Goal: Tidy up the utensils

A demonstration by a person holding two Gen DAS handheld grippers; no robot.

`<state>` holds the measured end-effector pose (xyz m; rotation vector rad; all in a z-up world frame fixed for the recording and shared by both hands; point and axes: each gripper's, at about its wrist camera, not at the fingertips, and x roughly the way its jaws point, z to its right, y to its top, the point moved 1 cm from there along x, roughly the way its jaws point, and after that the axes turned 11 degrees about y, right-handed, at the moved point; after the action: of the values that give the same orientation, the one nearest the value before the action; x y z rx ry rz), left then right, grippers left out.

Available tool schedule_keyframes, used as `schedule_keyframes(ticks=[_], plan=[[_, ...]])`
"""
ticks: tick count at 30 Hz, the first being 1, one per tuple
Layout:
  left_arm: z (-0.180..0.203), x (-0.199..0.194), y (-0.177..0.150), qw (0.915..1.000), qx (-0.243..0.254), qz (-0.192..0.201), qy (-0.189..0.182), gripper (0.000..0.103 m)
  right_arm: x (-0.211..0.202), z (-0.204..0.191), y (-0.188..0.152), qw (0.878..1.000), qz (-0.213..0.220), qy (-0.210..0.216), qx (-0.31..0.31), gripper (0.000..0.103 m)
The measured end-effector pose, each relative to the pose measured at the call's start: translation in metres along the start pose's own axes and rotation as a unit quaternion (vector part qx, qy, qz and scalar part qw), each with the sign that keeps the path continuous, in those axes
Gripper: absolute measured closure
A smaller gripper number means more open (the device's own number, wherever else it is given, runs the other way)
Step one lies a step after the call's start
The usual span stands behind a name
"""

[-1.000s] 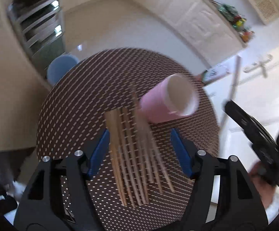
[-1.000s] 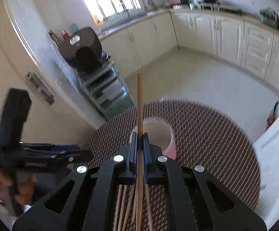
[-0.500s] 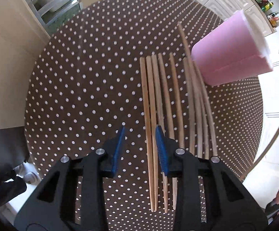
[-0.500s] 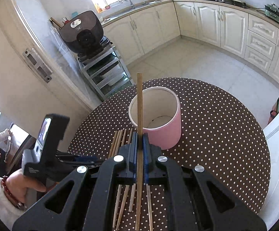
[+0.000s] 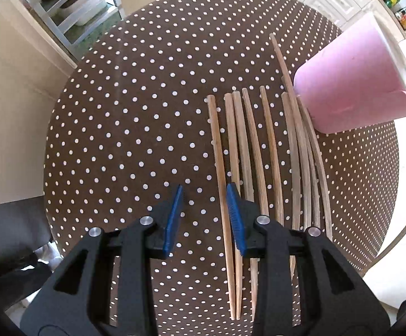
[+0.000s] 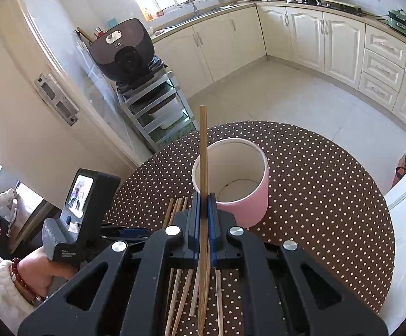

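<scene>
Left claw (image 5: 204,218) part open over dotted table (image 5: 135,117), leftmost chopstick (image 5: 219,173) between jaws, untouched; bare table on left side. Right claw (image 6: 203,218) clenched on one chopstick (image 6: 203,151), by pink cup (image 6: 242,196). Claws hide lower chopstick ends.

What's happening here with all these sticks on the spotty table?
A person is sorting chopsticks with two handheld grippers. The right gripper is shut on one chopstick, holding it near the pink holder. The left gripper points down over the chopsticks lying on the table, its fingers straddling the leftmost chopstick without pinching it.
</scene>
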<state>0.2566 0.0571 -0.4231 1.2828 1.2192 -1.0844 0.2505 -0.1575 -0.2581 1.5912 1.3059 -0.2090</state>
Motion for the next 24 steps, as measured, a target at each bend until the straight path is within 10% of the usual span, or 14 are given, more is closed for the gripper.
schedule_keyframes(ticks=[6, 7, 15, 24], plan=[[0.023, -0.003, 0.007, 0.998, 0.039, 0.018, 0.047, 0.075, 0.001, 0.001, 0.003, 1.0, 0.004, -0.004, -0.001, 0.099], [0.022, -0.005, 0.009, 0.9981, 0.035, 0.022, 0.046, 0.095, 0.001, 0.001, 0.003, 1.0, 0.005, -0.004, 0.0, 0.099], [0.0, -0.061, 0.001, 0.9958, -0.019, 0.069, -0.057, 0.098, -0.005, 0.001, 0.012, 1.0, 0.016, 0.0, 0.001, 0.099], [-0.013, -0.201, 0.016, 0.9581, -0.037, 0.237, -0.156, 0.098, -0.034, -0.012, 0.044, 0.997, 0.069, 0.01, -0.023, 0.099]])
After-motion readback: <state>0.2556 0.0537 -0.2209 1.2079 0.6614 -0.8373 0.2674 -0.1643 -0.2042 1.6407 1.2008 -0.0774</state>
